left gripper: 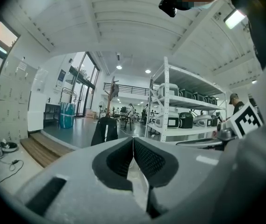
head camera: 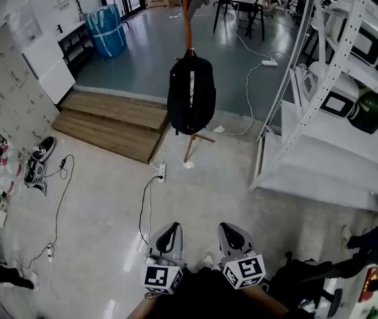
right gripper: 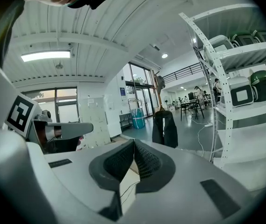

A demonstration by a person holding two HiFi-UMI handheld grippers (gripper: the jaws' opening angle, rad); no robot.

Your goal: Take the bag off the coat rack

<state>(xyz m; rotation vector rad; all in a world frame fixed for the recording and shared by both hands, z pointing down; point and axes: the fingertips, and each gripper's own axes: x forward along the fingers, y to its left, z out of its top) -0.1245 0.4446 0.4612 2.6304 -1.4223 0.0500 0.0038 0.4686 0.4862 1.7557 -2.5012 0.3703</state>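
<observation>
**Desk:** What's underfoot near you?

**Operator:** I'm over a pale floor [head camera: 95, 231], matt and lightly speckled. My left gripper [head camera: 169, 234] and right gripper [head camera: 232, 234] sit low in the head view, side by side, both pointing ahead. On each one the ribbed black pads are pressed together with nothing between them. The shells are grey and moulded.

**Desk:** And just past them?

**Operator:** A white power strip [head camera: 162, 173] lies on the floor, and a black cable [head camera: 142, 211] loops from it towards me. Shoes [head camera: 39, 158] lie to the left by the wall. To the right I see a white metal shelving unit [head camera: 321, 111] with perforated uprights.

**Desk:** Where's the bag?

**Operator:** The bag [head camera: 191, 95] hangs on the coat rack [head camera: 187, 12], straight ahead of both grippers and well apart from them. It's a black backpack of soft fabric, a rounded oblong. Its long axis runs vertical, top up at the pole and bottom clear of the floor. A pale stripe runs down the face turned to me.

**Desk:** The rack itself?

**Operator:** A slim reddish-brown pole on splayed feet, just beside the corner of a low wooden step [head camera: 112, 121] made of planks.

**Desk:** Beyond that?

**Operator:** A glossy grey-blue floor [head camera: 155, 52], with a blue wrapped drum [head camera: 107, 28] on the left. A dark table and chairs [head camera: 238, 2] stand far back.
</observation>
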